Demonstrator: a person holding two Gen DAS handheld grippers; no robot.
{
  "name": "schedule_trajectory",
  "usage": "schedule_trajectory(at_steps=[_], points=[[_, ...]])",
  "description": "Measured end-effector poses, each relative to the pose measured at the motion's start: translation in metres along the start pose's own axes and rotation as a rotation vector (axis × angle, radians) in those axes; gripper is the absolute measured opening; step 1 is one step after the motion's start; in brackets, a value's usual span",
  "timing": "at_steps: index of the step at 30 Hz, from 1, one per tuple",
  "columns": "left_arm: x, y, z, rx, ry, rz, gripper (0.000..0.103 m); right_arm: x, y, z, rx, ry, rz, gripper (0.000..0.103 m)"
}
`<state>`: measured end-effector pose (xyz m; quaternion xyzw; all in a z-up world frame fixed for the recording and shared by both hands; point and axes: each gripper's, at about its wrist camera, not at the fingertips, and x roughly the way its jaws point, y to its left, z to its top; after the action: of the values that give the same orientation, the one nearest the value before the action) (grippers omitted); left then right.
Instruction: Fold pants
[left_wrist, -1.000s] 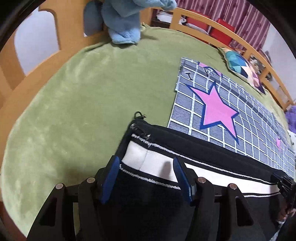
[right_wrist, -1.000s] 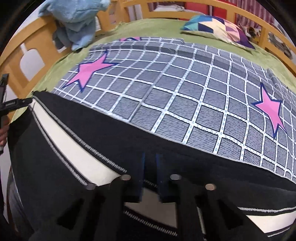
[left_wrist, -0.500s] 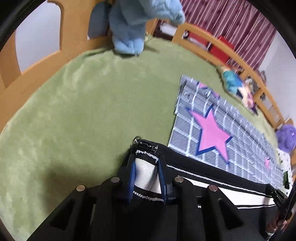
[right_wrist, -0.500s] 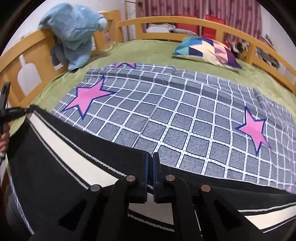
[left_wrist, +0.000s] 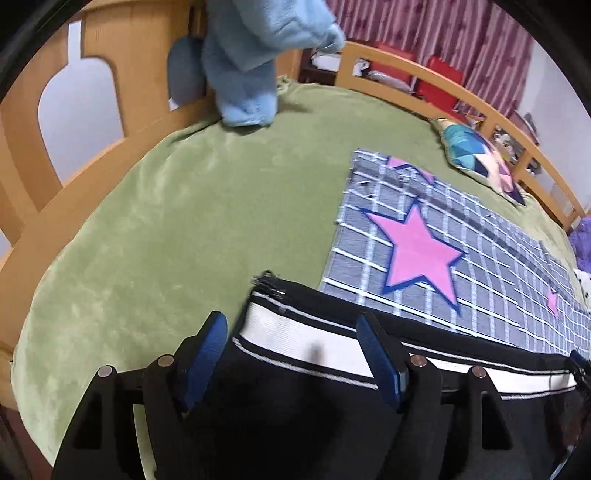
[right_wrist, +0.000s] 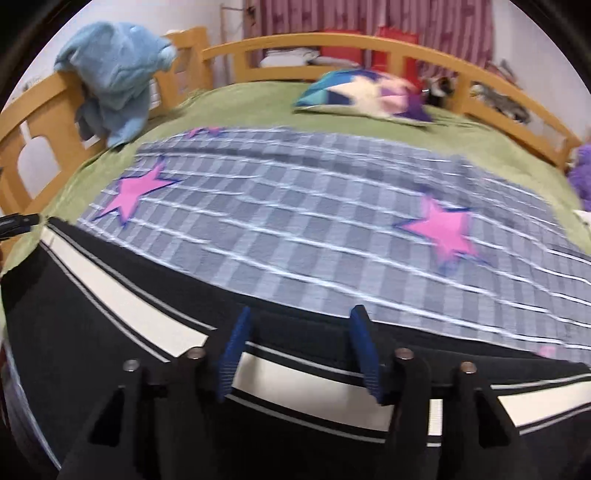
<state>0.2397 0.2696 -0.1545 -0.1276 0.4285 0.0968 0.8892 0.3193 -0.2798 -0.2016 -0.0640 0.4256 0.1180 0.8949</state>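
Black pants (left_wrist: 295, 406) with a white side stripe lie along the near edge of the bed, partly over a grey checked blanket. My left gripper (left_wrist: 295, 347) is open, its blue-padded fingers spread on either side of the pants' end with the white stripe. In the right wrist view the pants (right_wrist: 110, 306) stretch from left to right. My right gripper (right_wrist: 301, 339) is open over the pants' upper edge, holding nothing.
The grey checked blanket with pink stars (right_wrist: 314, 221) lies on the green bed cover (left_wrist: 166, 229). A blue plush toy (right_wrist: 118, 74) hangs on the wooden bed rail (left_wrist: 122, 74). A patterned pillow (right_wrist: 365, 96) lies at the far side.
Both grippers were shut on the pants half a second ago and have opened, letting the cloth go. The pants now lie on the bed.
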Motion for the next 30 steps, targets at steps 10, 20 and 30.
schedule_trajectory(at_steps=[10, 20, 30], points=[[0.010, -0.030, -0.010, -0.019, 0.070, -0.042, 0.071, 0.032, -0.068, -0.016, -0.081, 0.195, 0.135, 0.005], [0.011, -0.023, -0.005, -0.053, 0.079, -0.032, 0.071, 0.032, -0.073, -0.005, -0.004, 0.093, 0.091, 0.004], [0.000, -0.013, -0.015, 0.009, 0.020, -0.049, 0.071, -0.014, -0.096, -0.019, 0.057, -0.006, -0.103, 0.037]])
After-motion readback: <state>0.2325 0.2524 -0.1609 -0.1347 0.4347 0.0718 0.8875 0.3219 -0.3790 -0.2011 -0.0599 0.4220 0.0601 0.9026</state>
